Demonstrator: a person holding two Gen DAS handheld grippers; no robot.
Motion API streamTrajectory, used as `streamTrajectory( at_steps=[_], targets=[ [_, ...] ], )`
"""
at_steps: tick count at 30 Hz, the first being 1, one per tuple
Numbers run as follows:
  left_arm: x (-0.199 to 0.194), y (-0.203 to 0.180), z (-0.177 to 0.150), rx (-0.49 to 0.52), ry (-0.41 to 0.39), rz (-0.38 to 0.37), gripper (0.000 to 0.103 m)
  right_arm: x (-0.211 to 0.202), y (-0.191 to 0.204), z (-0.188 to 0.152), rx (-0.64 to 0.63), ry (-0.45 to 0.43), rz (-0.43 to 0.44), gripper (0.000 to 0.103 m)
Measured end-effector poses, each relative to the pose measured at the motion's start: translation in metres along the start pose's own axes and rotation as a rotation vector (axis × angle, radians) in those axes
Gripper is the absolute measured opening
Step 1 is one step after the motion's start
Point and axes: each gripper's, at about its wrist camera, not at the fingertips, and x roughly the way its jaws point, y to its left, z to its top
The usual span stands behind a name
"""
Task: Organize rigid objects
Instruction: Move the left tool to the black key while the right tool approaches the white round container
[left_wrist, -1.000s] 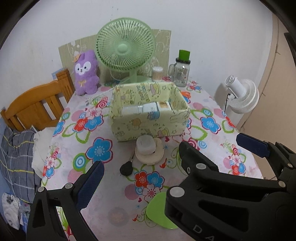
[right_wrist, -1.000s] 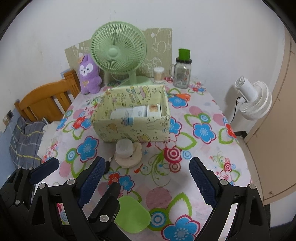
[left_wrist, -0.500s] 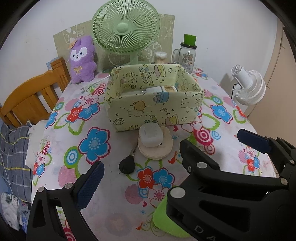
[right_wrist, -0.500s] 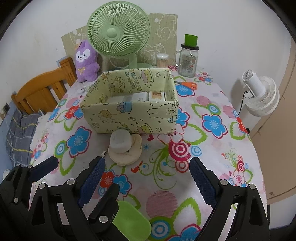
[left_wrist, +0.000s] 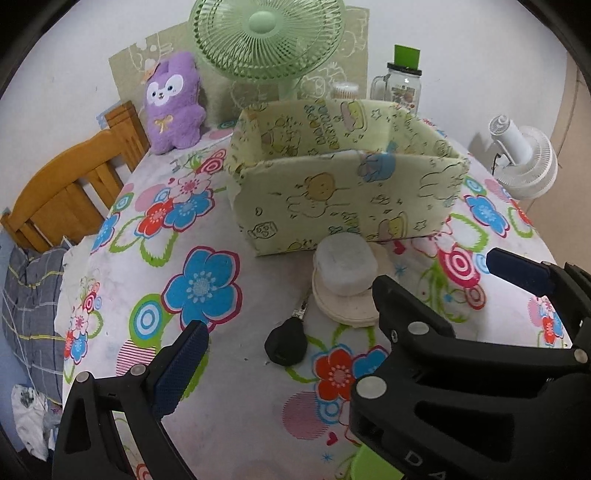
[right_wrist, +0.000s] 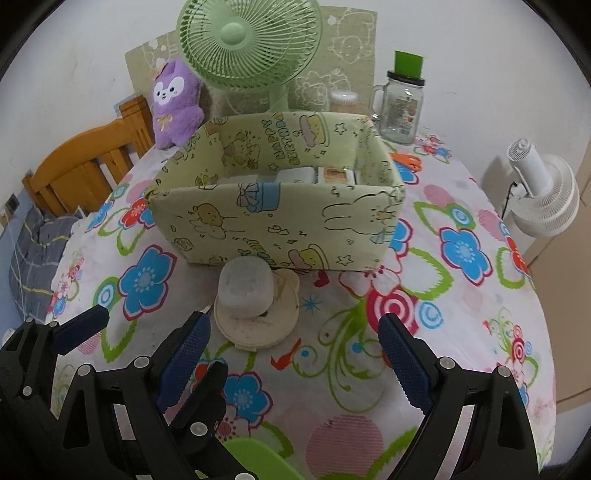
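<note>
- While both hover over the floral table (right_wrist: 461, 314), the left gripper (left_wrist: 288, 362) and right gripper (right_wrist: 295, 350) gape wide, holding nothing
- White case (right_wrist: 245, 288) sits on a cream disc (right_wrist: 258, 328), touching the yellow box (right_wrist: 277, 221)

Green fan (right_wrist: 248, 40), purple plush (right_wrist: 177, 103)

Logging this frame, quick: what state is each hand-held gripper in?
Left hand-held gripper: open, holding nothing.
Right hand-held gripper: open, holding nothing.

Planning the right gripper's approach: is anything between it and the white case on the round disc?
Nothing visible. The right gripper, open, faces the white case on the round disc across bare tablecloth. The storage box stands behind the case.
</note>
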Motion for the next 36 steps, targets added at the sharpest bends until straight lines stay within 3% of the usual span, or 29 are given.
streamTrajectory(
  at_steps=[14, 28, 33, 36],
  targets=[
    [0.031, 0.012, -0.007, 0.029, 0.022, -0.009, 0.092, 0.031, 0.012, -0.006, -0.019, 0.01, -0.029, 0.092],
    [0.044, 0.016, -0.013, -0.006, 0.054, -0.064, 0.056, 0.047, 0.018, -0.01, -0.046, 0.026, -0.034, 0.09],
    [0.041, 0.013, -0.013, -0.015, 0.068, -0.068, 0.033, 0.049, 0.018, -0.009, -0.046, 0.03, -0.016, 0.09],
    [0.041, 0.016, -0.013, -0.024, 0.074, -0.078, 0.032, 0.048, 0.022, -0.007, -0.063, 0.016, -0.009, 0.09]
  ],
)
